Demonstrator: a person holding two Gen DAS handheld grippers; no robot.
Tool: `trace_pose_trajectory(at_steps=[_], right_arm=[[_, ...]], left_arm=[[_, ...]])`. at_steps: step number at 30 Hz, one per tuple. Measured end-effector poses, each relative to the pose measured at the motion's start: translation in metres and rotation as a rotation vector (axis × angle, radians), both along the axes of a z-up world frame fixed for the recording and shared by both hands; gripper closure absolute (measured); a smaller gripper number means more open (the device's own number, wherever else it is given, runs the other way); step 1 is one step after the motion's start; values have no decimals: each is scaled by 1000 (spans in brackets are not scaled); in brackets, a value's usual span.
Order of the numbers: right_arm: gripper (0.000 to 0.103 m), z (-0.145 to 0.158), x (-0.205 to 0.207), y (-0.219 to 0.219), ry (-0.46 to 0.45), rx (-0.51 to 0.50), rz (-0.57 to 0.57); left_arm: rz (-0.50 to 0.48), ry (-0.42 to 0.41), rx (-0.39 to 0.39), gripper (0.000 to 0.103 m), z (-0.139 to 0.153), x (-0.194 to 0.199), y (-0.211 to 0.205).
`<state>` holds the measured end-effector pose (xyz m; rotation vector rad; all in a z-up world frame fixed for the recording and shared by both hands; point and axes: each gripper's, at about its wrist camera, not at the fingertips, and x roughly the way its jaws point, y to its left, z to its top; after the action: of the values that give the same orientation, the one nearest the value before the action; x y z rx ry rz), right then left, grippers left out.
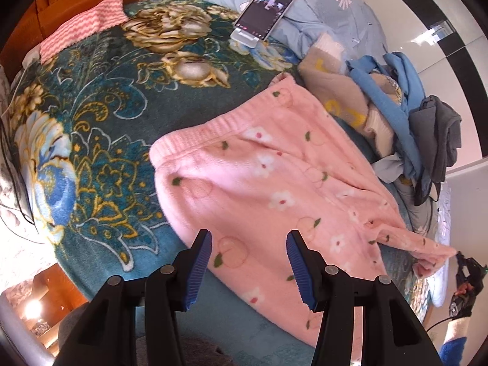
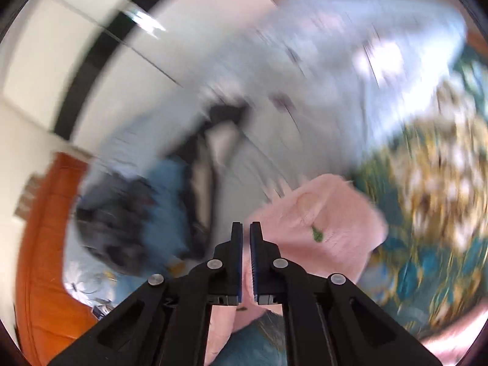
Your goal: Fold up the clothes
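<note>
Pink fleece pants with flower and peach prints lie spread on a teal floral blanket, waistband toward the far left. My left gripper is open and empty, hovering just above the near part of the pants. My right gripper is shut on a pink leg end of the pants and holds it lifted; that view is motion-blurred. The right gripper also shows in the left wrist view at the far right, at the end of the pink leg.
A pile of unfolded clothes, tan, blue and grey, lies at the right of the bed. A phone on a stand rests against a light blue flowered quilt. A pink zigzag cloth lies far left. A wooden headboard stands behind.
</note>
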<state>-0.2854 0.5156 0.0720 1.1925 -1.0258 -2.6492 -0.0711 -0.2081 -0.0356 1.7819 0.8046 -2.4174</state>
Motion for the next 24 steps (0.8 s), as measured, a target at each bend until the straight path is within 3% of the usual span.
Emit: trace_pose_trajectory(at_steps=[2, 3, 7, 9, 15, 17, 18, 19, 24], right_arm=[[99, 11, 20, 9, 72, 26, -13], [99, 4, 30, 13, 63, 44, -19], [99, -64, 48, 28, -148, 39, -42], [99, -88, 52, 30, -207, 14, -53], [97, -89, 12, -18, -203, 104, 44], [83, -93, -10, -44, -221, 138, 90], [68, -95, -23, -61, -235, 159, 129], [61, -97, -34, -77, -248, 185, 163], [60, -135, -77, -149, -392, 415, 291]], left_arm=[[-4, -1, 13, 48, -3, 0, 5], [-7, -9, 18, 48, -7, 0, 8], [-33, -49, 13, 48, -22, 2, 18], [-47, -62, 5, 48, -26, 2, 21], [-38, -50, 6, 48, -23, -5, 22], [-30, -51, 14, 48, -25, -5, 22], [-28, -51, 19, 48, -26, -4, 22], [-27, -53, 20, 48, -28, -3, 22], [4, -72, 34, 48, -38, 7, 12]])
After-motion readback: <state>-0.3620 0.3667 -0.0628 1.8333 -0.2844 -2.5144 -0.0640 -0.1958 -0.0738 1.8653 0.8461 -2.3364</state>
